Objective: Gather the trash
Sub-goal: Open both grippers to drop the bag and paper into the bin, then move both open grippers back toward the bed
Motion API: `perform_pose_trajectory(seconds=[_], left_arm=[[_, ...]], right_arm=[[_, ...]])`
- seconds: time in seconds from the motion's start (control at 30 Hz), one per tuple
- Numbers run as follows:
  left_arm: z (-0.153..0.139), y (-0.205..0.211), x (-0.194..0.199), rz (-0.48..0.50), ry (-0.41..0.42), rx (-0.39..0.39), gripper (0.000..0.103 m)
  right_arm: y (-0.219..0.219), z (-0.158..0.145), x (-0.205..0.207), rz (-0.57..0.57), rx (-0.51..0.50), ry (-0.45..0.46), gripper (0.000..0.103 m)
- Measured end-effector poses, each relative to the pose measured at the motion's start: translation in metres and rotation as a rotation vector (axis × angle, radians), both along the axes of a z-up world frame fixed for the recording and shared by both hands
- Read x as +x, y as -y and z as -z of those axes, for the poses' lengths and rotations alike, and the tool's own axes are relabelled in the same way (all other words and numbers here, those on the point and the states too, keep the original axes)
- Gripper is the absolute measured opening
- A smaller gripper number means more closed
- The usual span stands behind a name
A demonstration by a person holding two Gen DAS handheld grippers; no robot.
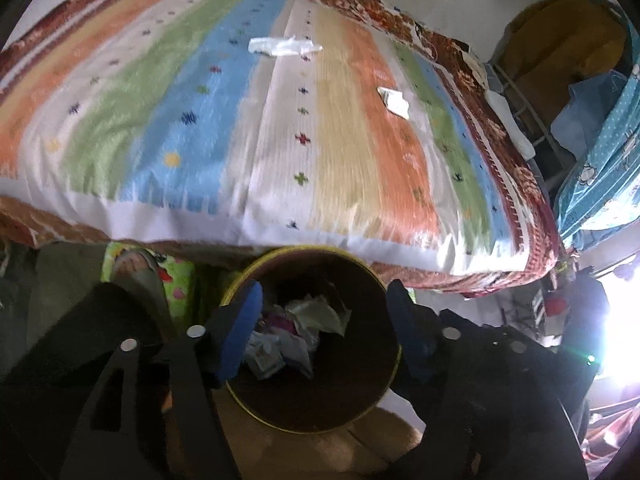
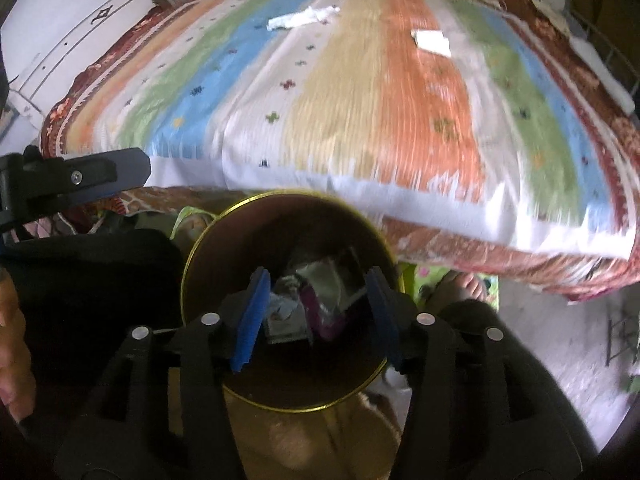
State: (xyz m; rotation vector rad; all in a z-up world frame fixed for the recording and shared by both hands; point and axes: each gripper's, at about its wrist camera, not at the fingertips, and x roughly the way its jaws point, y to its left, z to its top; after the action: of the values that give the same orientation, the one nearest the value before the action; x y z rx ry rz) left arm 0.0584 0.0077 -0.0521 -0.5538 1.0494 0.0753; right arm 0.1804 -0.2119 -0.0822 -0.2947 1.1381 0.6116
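A round brown bin with a gold rim (image 1: 394, 376) (image 2: 188, 264) stands on the floor in front of the bed and holds several crumpled wrappers (image 1: 316, 316) (image 2: 320, 300). My left gripper (image 1: 324, 332) is open and empty above the bin's mouth. My right gripper (image 2: 316, 320) is open and empty above the same bin. Two pieces of white trash lie on the striped bedspread: a long crumpled one (image 1: 284, 46) (image 2: 302, 18) at the far middle and a small folded one (image 1: 394, 102) (image 2: 432, 42) to its right.
The bed with the striped spread (image 1: 224, 140) (image 2: 360, 120) fills the upper view. The left gripper's finger (image 2: 100, 176) shows at the left of the right wrist view. A person's bare feet (image 1: 132, 268) (image 2: 460, 284) stand beside the bin. Blue cloth and clutter (image 1: 600, 160) are at the right.
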Motion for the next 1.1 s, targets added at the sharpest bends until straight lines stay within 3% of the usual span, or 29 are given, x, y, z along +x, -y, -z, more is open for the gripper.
perform_pose_trajectory(seconds=[0.4,0.7,0.87,1.1], left_arm=[[-0.038,-0.032,0.029,-0.009,0.044,0.098,0.088],[-0.047,-0.066,0.072,-0.04,0.045,0.181,0.093],[-0.05,-0.071,0.097,-0.011,0.091,0.301,0.097],[-0.035,-0.089,0.129,0.0,0.089,0.341,0.097]], right_arm=[[-0.006,-0.047,0.039,0.004,0.044,0.138,0.077],[0.001,-0.066,0.1,0.099,0.084,0.184,0.091],[-0.003,-0.063,0.129,0.123,0.098,0.197,0.093],[-0.004,-0.054,0.164,0.165,0.118,0.243,0.094]])
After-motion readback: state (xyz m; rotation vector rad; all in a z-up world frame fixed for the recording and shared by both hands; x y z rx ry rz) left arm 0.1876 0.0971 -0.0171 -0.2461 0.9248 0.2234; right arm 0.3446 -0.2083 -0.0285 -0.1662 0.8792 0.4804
